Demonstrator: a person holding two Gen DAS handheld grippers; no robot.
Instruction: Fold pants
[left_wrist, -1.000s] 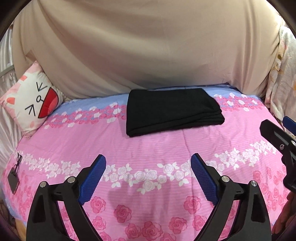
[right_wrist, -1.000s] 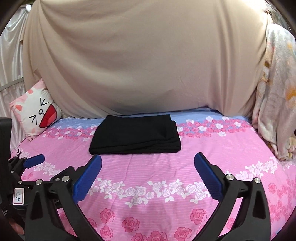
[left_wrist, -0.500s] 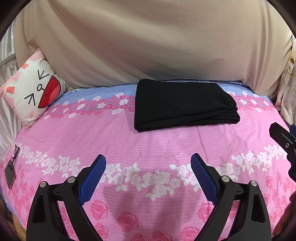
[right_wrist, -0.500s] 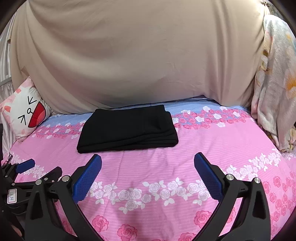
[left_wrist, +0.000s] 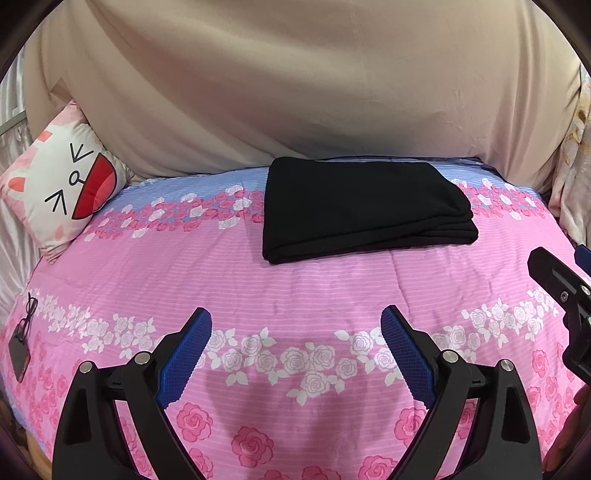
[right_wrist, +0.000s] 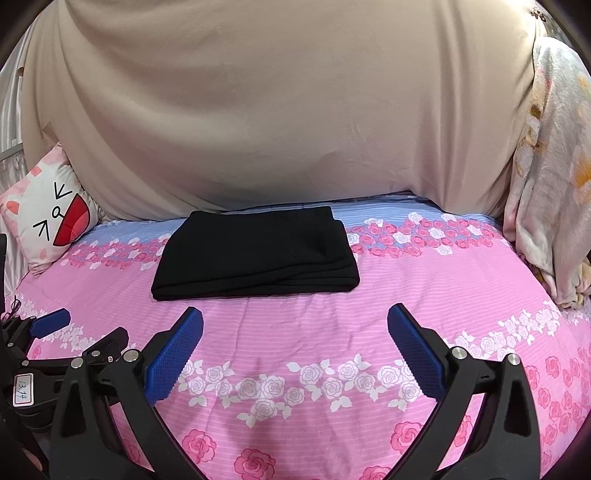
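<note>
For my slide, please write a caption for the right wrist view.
Open right gripper above pink floral bedsheet, facing folded black pants.

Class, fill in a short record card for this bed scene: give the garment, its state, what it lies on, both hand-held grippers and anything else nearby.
garment: black pants
state: folded into a flat rectangle, layered edges on its right side
surface: pink floral bedspread, near the far edge
left hand-held gripper: open, empty, short of the pants
right hand-held gripper: open, empty, short of the pants
backdrop: beige sheet
nearby: cat-face pillow at far left; floral blanket at right
</note>
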